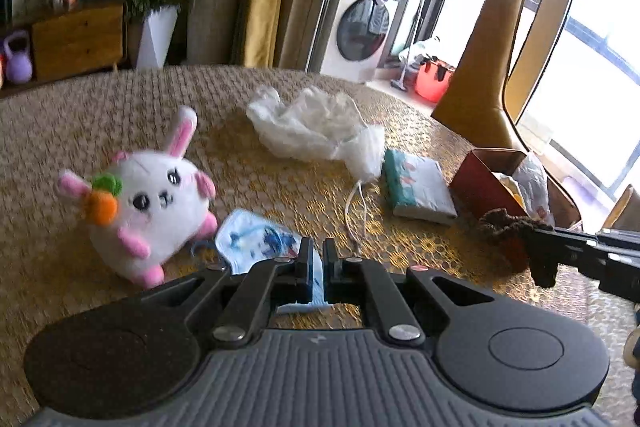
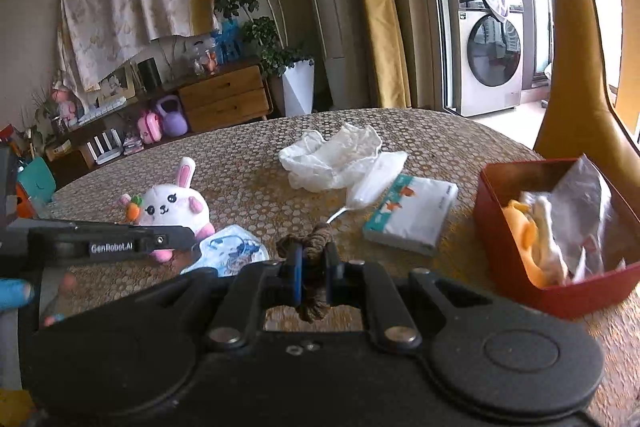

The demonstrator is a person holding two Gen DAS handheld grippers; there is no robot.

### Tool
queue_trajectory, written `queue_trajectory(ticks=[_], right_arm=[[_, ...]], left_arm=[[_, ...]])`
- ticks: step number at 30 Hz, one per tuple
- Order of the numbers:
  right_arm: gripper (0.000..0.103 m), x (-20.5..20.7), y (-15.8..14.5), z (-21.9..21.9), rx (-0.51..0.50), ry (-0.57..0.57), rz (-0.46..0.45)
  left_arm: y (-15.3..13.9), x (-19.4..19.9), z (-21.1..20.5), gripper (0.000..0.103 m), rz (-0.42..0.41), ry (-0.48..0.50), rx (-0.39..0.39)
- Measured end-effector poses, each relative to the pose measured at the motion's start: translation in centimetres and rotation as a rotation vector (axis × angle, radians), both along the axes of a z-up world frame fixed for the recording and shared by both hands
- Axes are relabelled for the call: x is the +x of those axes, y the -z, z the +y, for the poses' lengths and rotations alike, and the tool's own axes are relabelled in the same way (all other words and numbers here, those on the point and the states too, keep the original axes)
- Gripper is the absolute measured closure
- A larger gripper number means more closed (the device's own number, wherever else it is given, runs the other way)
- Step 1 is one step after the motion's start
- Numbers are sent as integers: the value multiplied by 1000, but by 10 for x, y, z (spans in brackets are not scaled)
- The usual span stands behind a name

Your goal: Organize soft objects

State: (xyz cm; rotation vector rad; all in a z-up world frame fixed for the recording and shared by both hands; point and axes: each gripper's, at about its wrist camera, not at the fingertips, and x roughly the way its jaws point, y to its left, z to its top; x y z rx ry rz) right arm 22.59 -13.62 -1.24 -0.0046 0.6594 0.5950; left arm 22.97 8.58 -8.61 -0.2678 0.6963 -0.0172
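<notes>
Claws come first in both wrist views. The right claw (image 2: pixel 311 269) is clamped tight on one brown scrunchie (image 2: pixel 316 247), a ruffled, knotty loop of fabric that bulges above the fingers and hangs below them, lifted off the counter (image 2: pixel 248 163). The left claw (image 1: pixel 317 269) has its fingers nearly together, pinching the near edge of one child's face mask (image 1: pixel 256 241), pale blue with darker blue cartoon print; the rest of the mask lies flat on the counter, just beside the plush.

One plush bunny (image 1: pixel 154 203) sits to the left, round and white, with pink ears and paws, black eyes and an orange carrot with a green top at its cheek. To the right lies one tissue pack (image 2: pixel 412 219), white with a teal edge and small orange figures. Further right stands one red box (image 2: pixel 516 259), open, holding something orange and a crumpled silvery-white bag. Beyond the pack, mid-counter, one crumpled white plastic bag (image 2: pixel 340 157) rests with a thin white cord trailing from it. The counter is covered in a woven tan-gold cloth.
</notes>
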Motion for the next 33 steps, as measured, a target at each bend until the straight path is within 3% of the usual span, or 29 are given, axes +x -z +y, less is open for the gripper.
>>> queue_trajectory(ticks=[12,19,20,22,23,24,33], right_arm=[[93,-22,12,-22,47,31,29],[93,-26,19,-33,73,40,47],[93,-26,19,-34,76,42,49],[93,-26,20,-36,80,44,51],[93,-27,20,-37,82,44,51],[93,-27,21,-37,82,44,52],[93,-25,27,-41,93,58,70]], left_arm=[[21,9,-3,96,124,-21,-9],[34,18,-13,94,172,-28,47],[35,18,-13,88,174,-27,46],[36,18,-14,62,168,-23,45],[36,17,-15,31,162,-22,51],[36,17,-16,20,152,-22,61],[44,42,-38,20,167,13,255]])
